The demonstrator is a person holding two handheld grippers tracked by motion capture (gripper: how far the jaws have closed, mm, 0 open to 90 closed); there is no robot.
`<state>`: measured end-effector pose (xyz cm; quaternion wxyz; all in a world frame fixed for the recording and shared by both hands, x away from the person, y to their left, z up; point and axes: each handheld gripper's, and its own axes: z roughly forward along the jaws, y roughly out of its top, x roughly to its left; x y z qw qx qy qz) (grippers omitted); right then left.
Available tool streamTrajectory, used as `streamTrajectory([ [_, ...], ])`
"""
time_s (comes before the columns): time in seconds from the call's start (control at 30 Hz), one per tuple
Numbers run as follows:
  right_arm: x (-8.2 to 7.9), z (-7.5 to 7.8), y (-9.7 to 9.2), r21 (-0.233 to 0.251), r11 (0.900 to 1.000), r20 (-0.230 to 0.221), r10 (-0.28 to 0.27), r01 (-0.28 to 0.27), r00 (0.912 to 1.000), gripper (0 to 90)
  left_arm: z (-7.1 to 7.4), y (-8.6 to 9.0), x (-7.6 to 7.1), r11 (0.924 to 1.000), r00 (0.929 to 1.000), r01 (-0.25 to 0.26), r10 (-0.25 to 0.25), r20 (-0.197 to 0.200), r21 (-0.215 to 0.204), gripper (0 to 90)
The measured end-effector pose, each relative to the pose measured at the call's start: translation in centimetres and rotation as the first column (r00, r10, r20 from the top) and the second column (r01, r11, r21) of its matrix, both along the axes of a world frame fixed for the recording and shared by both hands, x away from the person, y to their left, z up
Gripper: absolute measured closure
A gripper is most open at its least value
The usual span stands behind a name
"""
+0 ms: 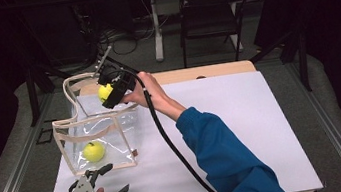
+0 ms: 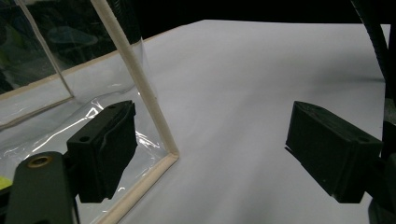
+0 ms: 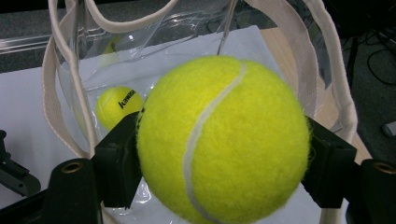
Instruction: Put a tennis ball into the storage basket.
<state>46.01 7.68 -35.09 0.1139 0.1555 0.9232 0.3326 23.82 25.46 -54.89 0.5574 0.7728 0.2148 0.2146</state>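
A clear plastic bag with beige trim [image 1: 92, 118] stands open on the white table top [image 1: 222, 119] at the left. One yellow tennis ball [image 1: 94, 151] lies inside it, also visible through the opening [image 3: 116, 105]. My right gripper [image 1: 110, 95] hovers over the bag's far rim, shut on a second tennis ball [image 3: 222, 137] that both pads press from the sides. My left gripper [image 1: 110, 179] rests near the table's front left edge, jaws wide apart and empty, with the bag's near corner [image 2: 161, 158] just beyond its left finger [image 2: 105, 147].
A black cable [image 1: 176, 150] trails from the right gripper across the table toward the front. Beyond the table stand a dark chair [image 1: 207, 15] and a desk leg [image 1: 155, 27]. The table's right half is bare white surface.
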Motion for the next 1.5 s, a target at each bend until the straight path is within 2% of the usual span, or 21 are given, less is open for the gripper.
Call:
streamTrajectory([
  [1.5,0.3,-1.5,1.7,-0.044,0.9990,-0.048,-0.002,0.000,0.9988,25.7,0.0,0.1,0.0,1.0000,1.0000,0.002,-0.002,0.000,-0.004,16.0],
])
